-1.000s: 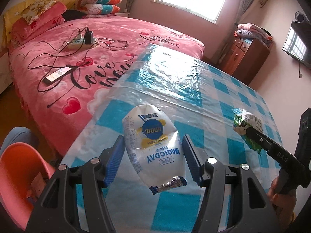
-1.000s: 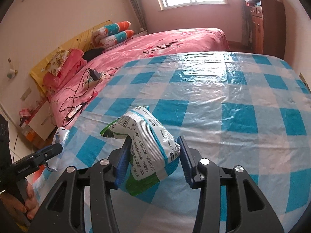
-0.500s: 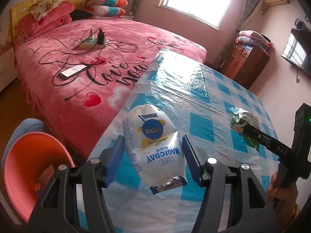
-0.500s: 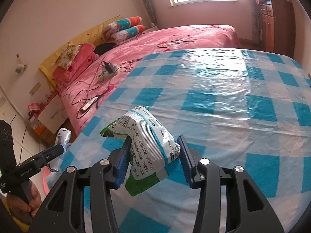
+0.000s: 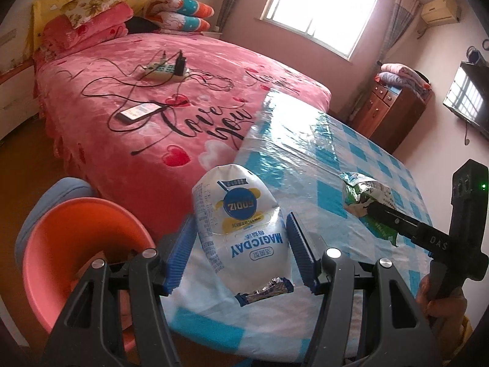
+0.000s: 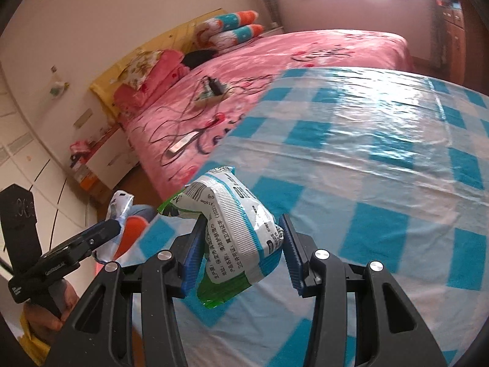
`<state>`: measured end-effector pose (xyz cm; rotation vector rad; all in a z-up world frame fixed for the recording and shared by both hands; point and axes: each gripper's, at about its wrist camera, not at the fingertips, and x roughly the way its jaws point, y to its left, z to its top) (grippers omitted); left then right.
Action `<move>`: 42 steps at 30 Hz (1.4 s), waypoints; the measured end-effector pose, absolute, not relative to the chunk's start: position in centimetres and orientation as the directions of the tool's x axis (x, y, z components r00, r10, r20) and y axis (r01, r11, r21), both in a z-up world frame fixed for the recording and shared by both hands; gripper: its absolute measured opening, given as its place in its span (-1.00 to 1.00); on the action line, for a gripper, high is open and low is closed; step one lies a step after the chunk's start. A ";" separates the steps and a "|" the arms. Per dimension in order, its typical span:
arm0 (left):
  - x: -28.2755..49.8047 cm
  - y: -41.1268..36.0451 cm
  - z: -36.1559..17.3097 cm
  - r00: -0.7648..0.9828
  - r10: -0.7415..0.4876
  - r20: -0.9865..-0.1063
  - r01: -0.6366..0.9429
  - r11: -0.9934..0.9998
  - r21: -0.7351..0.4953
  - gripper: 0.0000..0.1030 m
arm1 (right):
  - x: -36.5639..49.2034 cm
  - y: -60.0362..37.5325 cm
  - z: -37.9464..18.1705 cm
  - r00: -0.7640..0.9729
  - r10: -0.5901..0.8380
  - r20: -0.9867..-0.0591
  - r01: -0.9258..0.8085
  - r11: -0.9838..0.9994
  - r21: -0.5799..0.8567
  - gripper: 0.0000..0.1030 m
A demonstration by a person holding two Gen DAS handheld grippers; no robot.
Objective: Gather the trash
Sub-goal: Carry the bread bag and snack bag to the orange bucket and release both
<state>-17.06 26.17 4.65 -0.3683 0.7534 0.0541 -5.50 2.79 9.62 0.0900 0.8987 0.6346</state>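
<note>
White MAGICDAY wrapper with blue-yellow logo is hanging upright, print inverted, torn foil end at 6 o'clock, lifted off the tabletop. Green-white crumpled wrapper is sitting tilted, green end at 6 o'clock, also lifted off.

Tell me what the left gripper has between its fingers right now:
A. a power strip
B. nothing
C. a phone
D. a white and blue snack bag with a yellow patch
D. The left gripper is closed on the white and blue snack bag; the phone and the power strip lie on the pink bed.
</note>
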 end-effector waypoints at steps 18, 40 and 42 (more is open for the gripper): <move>-22.1 35.1 0.9 0.667 0.054 -0.743 -0.390 0.875 -0.287 0.19 | -9.0 15.5 8.3 0.241 0.640 -0.730 -0.668 0.655 0.354 -0.07; -24.8 40.7 -3.6 0.555 0.261 -0.790 -0.595 0.788 -0.158 0.71 | -10.7 22.1 7.9 0.158 0.680 -0.716 -0.723 0.574 0.386 0.74; -24.5 40.6 -3.1 0.556 0.281 -0.782 -0.594 0.793 -0.138 0.77 | -10.3 21.3 8.4 0.196 0.676 -0.711 -0.717 0.593 0.367 0.78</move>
